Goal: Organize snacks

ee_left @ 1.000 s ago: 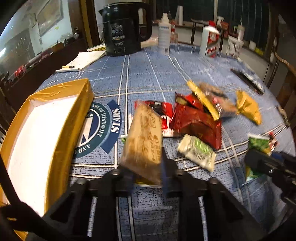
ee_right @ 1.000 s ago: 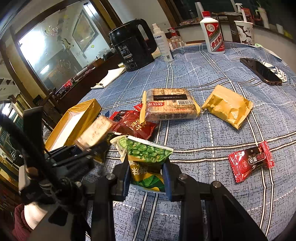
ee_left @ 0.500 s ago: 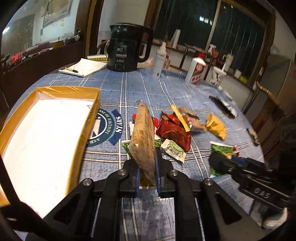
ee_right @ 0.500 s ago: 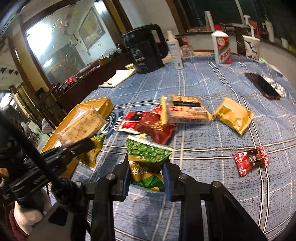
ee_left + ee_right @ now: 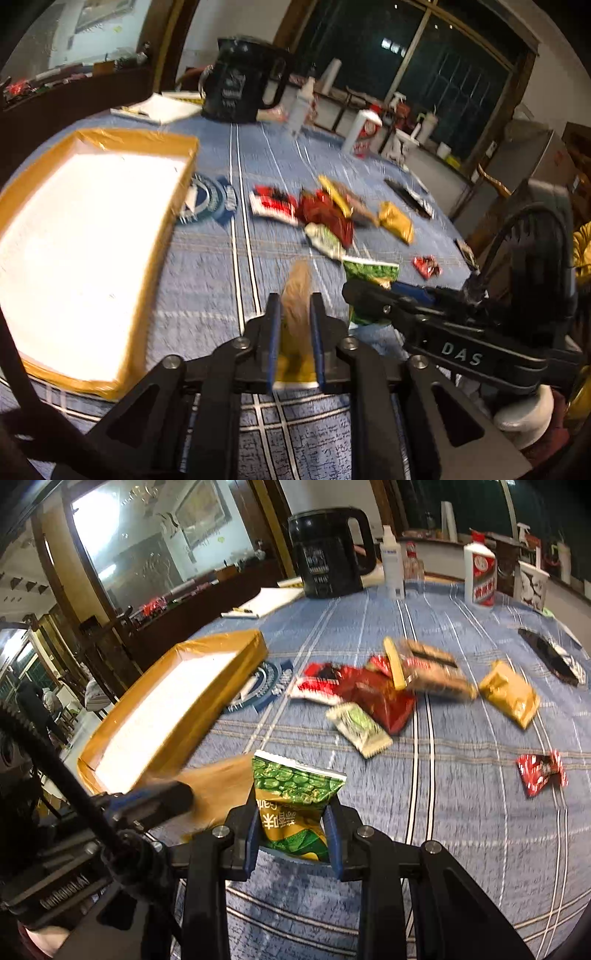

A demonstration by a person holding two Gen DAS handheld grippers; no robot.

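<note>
My left gripper (image 5: 294, 306) is shut on a tan snack packet (image 5: 297, 295), held edge-on above the tablecloth right of the gold-rimmed tray (image 5: 177, 192). The packet also shows in the right wrist view (image 5: 218, 786), blurred. My right gripper (image 5: 293, 812) is shut on a green pea snack bag (image 5: 293, 794), also visible in the left wrist view (image 5: 369, 271). The tray (image 5: 207, 701) lies to the left with a bare white floor. Several snack packs lie in a pile mid-table: red bags (image 5: 380, 698), a biscuit pack (image 5: 428, 668), a green-white sachet (image 5: 358, 729).
A gold pouch (image 5: 511, 694) and a small red packet (image 5: 539, 773) lie to the right. A black kettle (image 5: 328, 554), bottles (image 5: 479, 572), a notepad (image 5: 266, 602) and a phone (image 5: 550, 659) stand at the far side.
Both grippers pulled back toward the near edge with their packets. The left gripper's packet turned edge-on and the tray now lies closer on its left.
</note>
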